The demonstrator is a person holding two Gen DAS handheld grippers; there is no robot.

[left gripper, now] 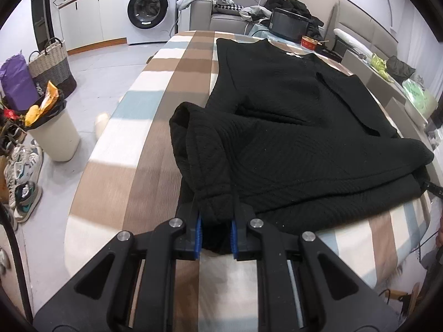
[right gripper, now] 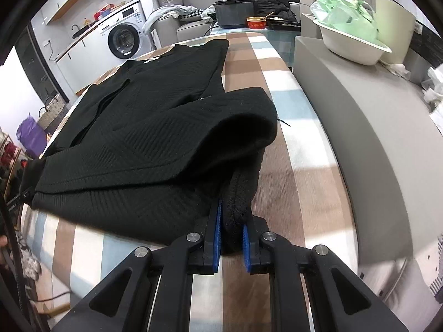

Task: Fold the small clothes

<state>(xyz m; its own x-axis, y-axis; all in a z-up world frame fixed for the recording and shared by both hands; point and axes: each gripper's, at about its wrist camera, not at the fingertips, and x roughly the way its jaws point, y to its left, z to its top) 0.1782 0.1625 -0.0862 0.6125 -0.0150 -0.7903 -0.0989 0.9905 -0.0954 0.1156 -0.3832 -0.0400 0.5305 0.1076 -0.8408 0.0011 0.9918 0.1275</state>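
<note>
A black ribbed sweater (left gripper: 290, 127) lies on the striped tablecloth (left gripper: 155, 127), neckline at the far end, its near part folded back over the body. My left gripper (left gripper: 216, 221) is shut on the sweater's near left corner. In the right wrist view the same sweater (right gripper: 144, 127) spreads left of centre, and my right gripper (right gripper: 232, 232) is shut on its near right corner, where the fabric loops up in a thick fold (right gripper: 249, 127). Both grippers hold the cloth just above the table near the front edge.
A grey sofa arm (right gripper: 360, 116) runs along the table's right side with a white basin (right gripper: 351, 47) on it. A black box (left gripper: 288, 25) and a red bowl (left gripper: 308, 41) stand at the far end. A white bin (left gripper: 55, 135), basket and shoes stand on the floor at left.
</note>
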